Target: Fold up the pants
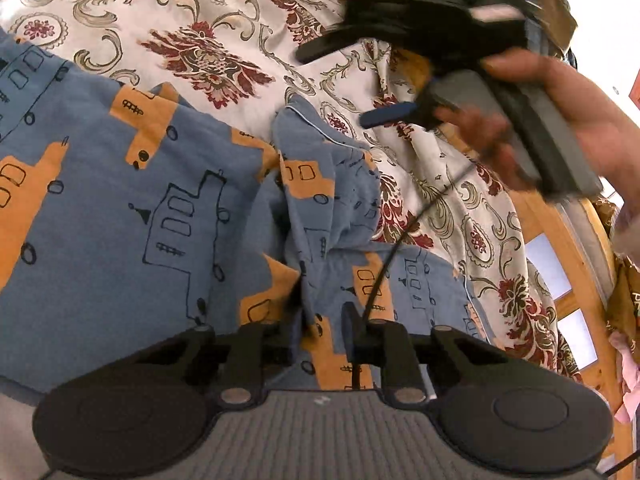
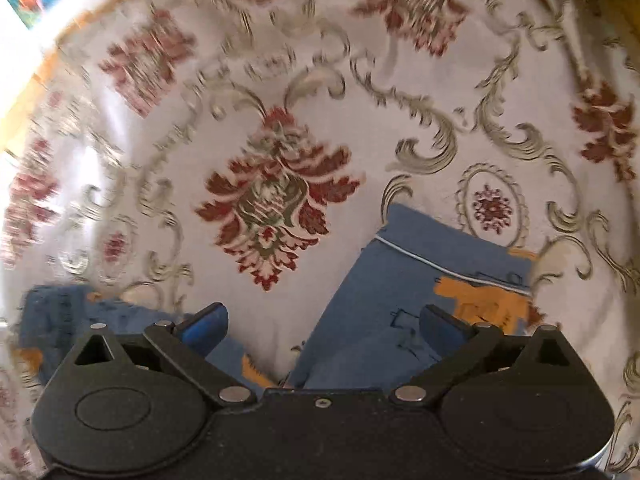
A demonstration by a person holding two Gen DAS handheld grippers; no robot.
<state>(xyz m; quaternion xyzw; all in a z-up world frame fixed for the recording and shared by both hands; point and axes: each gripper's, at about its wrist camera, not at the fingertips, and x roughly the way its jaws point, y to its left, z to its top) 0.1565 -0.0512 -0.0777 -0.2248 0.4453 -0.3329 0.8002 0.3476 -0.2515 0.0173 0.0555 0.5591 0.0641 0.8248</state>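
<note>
We're pinching the pants (image 1: 160, 208) w/ left gripper (image 1: 316, 336); right gripper (image 2: 322, 326) hovering spread over them.

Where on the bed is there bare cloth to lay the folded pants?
Bare bedspread lies beyond the pants' hem, toward the wooden edge. Crowded: the bunched pants near the left gripper and under the open right gripper.

The right gripper (image 2: 322, 326) stands with its blue-padded fingers (image 2: 206, 326) spread wide above a cream floral bedspread (image 2: 276, 196). A blue pants (image 2: 404, 280) leg with orange patches and a white-piped hem lies at five o'clock, more blue cloth at eight o'clock.
</note>
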